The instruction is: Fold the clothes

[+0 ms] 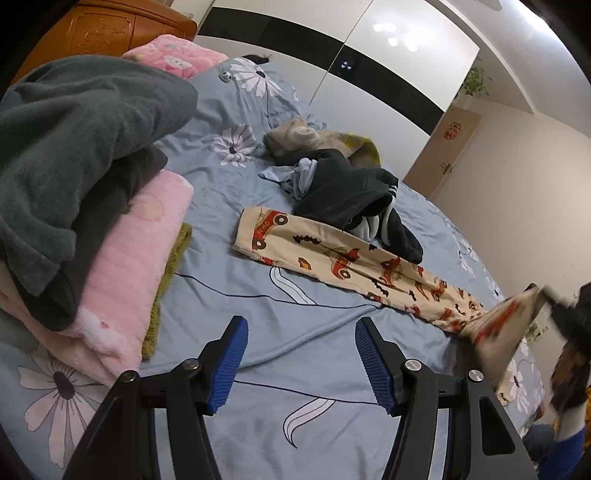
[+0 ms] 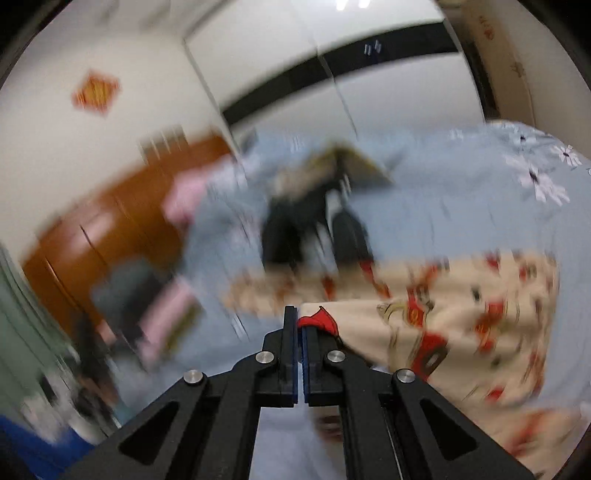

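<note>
Cream trousers printed with red cars (image 1: pixel 347 260) lie stretched across the blue flowered bed (image 1: pixel 258 424). My left gripper (image 1: pixel 301 360) is open and empty, low over the sheet in front of them. My right gripper (image 2: pixel 299 323) is shut on one end of the cream trousers (image 2: pixel 454 328) and lifts it; in the left wrist view it shows at the far right (image 1: pixel 546 295), blurred. A dark garment (image 1: pixel 354 199) lies partly on the trousers' far side.
A stack of folded clothes, grey (image 1: pixel 70 147) on pink (image 1: pixel 122 273), sits at the left. A beige and yellow garment (image 1: pixel 314 138) and a light blue one (image 1: pixel 291 177) lie behind the dark one. A pink pillow (image 1: pixel 173 55) and wooden headboard (image 1: pixel 107 29) are beyond.
</note>
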Action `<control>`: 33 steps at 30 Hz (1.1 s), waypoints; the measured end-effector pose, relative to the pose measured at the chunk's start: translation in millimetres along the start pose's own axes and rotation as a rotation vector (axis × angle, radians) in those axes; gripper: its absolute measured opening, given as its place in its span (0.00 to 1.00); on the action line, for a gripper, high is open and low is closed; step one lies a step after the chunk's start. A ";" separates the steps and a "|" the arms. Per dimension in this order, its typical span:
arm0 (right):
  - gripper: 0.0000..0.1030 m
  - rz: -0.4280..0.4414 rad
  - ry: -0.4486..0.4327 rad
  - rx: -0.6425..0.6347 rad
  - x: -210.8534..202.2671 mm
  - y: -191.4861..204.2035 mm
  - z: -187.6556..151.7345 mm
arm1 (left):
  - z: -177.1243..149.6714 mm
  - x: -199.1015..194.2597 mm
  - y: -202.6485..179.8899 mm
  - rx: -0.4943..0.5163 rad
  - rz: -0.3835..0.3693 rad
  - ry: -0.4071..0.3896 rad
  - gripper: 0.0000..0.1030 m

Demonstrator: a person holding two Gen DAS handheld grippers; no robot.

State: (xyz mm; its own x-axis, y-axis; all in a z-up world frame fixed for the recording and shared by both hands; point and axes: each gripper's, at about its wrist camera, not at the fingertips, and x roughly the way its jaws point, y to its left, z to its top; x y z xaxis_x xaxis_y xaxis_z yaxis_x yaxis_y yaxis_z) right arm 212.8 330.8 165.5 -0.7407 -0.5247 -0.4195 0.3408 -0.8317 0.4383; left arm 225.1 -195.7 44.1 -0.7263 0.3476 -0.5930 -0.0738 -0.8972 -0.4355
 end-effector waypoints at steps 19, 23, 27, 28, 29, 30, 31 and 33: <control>0.61 -0.510 0.174 0.046 -57.1 -90.8 -92.9 | -8.0 1.8 -7.5 -0.014 -0.030 0.032 0.63; 0.61 -0.452 0.284 -0.053 -29.0 -60.3 -132.6 | -8.3 1.5 -10.0 -0.014 -0.045 0.043 0.63; 0.61 -0.565 0.301 -0.075 -30.2 -59.6 -151.1 | -9.5 -7.6 -13.4 0.023 -0.041 0.031 0.63; 0.61 -0.596 0.288 -0.075 -35.4 -60.2 -150.5 | -9.3 -9.3 -11.7 0.024 -0.027 0.027 0.63; 0.61 -0.643 0.270 -0.078 -42.5 -61.1 -149.0 | -9.1 -10.1 -9.3 0.017 -0.025 0.025 0.63; 0.61 -0.704 0.251 -0.081 -51.9 -62.7 -147.2 | -9.0 -10.8 -6.6 0.009 -0.024 0.023 0.63; 0.61 -0.737 0.239 -0.085 -59.0 -62.9 -145.9 | -9.1 -10.8 -4.1 -0.002 -0.030 0.024 0.63; 0.61 -0.683 0.241 -0.103 -59.9 -53.1 -146.2 | -9.8 -10.2 -0.7 -0.020 -0.041 0.027 0.63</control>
State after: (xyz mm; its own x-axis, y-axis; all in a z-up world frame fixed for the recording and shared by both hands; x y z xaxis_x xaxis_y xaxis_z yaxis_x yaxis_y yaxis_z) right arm 323.7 379.9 51.1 -0.6636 0.1017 -0.7411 -0.0900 -0.9944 -0.0559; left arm 239.2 -196.0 43.8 -0.7046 0.3912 -0.5921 -0.0889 -0.8764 -0.4733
